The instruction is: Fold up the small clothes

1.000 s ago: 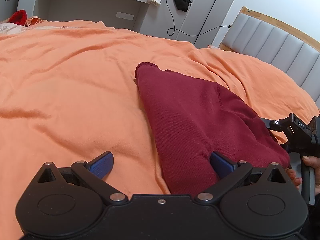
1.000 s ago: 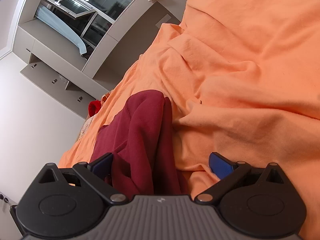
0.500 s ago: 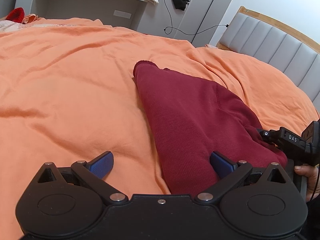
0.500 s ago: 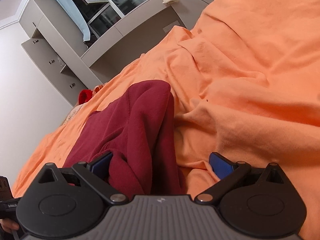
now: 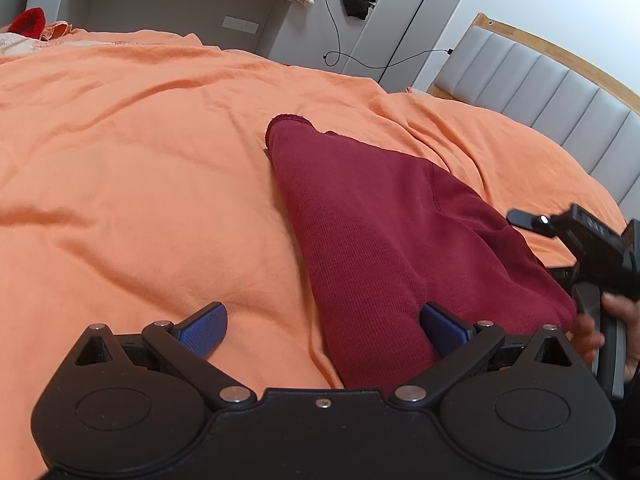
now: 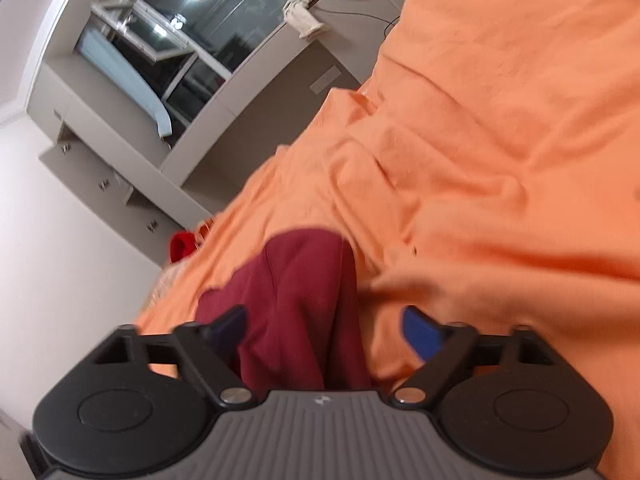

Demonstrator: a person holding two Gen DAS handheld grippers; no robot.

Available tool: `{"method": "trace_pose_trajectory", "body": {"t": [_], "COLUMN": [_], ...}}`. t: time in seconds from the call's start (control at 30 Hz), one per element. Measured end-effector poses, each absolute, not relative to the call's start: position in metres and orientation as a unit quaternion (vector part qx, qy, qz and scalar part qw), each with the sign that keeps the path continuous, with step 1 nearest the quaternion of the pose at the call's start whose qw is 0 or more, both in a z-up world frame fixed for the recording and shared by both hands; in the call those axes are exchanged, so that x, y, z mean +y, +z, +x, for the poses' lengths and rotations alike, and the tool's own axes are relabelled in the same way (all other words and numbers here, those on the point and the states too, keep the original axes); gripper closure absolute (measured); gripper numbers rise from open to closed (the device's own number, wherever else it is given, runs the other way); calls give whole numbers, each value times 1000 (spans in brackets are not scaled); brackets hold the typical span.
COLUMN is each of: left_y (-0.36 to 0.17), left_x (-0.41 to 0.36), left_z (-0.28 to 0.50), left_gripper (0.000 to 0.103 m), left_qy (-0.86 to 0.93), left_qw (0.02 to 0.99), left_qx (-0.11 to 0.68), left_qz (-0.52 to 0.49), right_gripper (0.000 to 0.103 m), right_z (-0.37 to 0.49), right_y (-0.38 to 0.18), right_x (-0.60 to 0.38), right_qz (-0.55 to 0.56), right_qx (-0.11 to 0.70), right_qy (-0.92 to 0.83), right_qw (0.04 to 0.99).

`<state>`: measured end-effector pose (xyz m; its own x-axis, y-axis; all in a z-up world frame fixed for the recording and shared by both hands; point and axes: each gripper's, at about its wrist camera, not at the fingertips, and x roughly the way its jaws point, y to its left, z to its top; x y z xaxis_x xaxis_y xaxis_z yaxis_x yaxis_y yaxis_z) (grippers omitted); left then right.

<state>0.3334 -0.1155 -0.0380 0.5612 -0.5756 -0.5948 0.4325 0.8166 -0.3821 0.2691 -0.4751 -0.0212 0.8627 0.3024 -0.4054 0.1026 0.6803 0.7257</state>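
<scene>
A dark red knit garment lies folded lengthwise on the orange bedspread, narrow end pointing away. My left gripper is open, low over the near end; its right pad rests at the cloth, its left pad over bare bedspread. The right gripper shows at the right edge of the left wrist view, beside the garment's right edge. In the right wrist view the right gripper is open and the garment lies between its jaws. That view is blurred.
A grey padded headboard with a wooden rim stands at the right. A grey cabinet with draped clothes and a black cable stands behind the bed. A red item lies at the far left corner.
The right gripper has tilted and shifted, so its view swings up toward the window and blurs. The left gripper has drifted slightly. The garment has not moved.
</scene>
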Motion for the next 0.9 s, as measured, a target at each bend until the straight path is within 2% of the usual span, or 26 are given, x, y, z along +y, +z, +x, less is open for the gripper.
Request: {"method": "trace_pose_trajectory", "body": {"t": [0.03, 0.07, 0.1, 0.13, 0.2, 0.3, 0.43, 0.53, 0.57, 0.6, 0.67, 0.77, 0.9], "left_y": [-38, -38, -38, -38, -38, -38, -38, -38, -38, -38, -38, -38, -36], "left_x": [-116, -116, -116, -115, -115, -115, -115, -115, -115, -115, -115, -115, -111], "left_z": [333, 333, 333, 332, 332, 333, 333, 333, 332, 332, 332, 333, 333], "left_gripper": [0, 0, 0, 0, 0, 0, 0, 0, 0, 0, 0, 0, 0], "left_qy": [-287, -287, -287, -287, -287, -287, -287, -288, -288, -288, -287, -288, -293], "left_qw": [878, 878, 879, 879, 879, 879, 878, 878, 878, 878, 878, 877, 876], "left_qx": [370, 370, 369, 369, 369, 369, 369, 370, 370, 370, 371, 371, 365], "left_qz": [-96, -96, -96, -97, -97, -97, -97, -96, -97, -96, -96, -98, -116], "right_gripper": [24, 34, 48, 55, 79, 85, 85, 74, 60, 52, 50, 33, 17], "right_z": [274, 280, 287, 294, 306, 314, 317, 319, 319, 317, 313, 310, 313], "right_y": [-22, -24, -25, -27, -27, -13, -1, -11, -15, -18, -24, -34, -46], "right_x": [-478, -482, -483, -483, -479, -465, -452, -455, -458, -462, -471, -483, -486], "right_qz": [408, 420, 427, 431, 424, 381, 326, 322, 327, 336, 352, 387, 417], "right_qx": [251, 251, 254, 255, 249, 217, 214, 243, 251, 257, 265, 276, 284], "right_qy": [56, 58, 57, 56, 59, 82, 79, 62, 60, 59, 61, 80, 118], "right_qw": [876, 870, 866, 864, 869, 895, 917, 913, 909, 904, 896, 876, 855]}}
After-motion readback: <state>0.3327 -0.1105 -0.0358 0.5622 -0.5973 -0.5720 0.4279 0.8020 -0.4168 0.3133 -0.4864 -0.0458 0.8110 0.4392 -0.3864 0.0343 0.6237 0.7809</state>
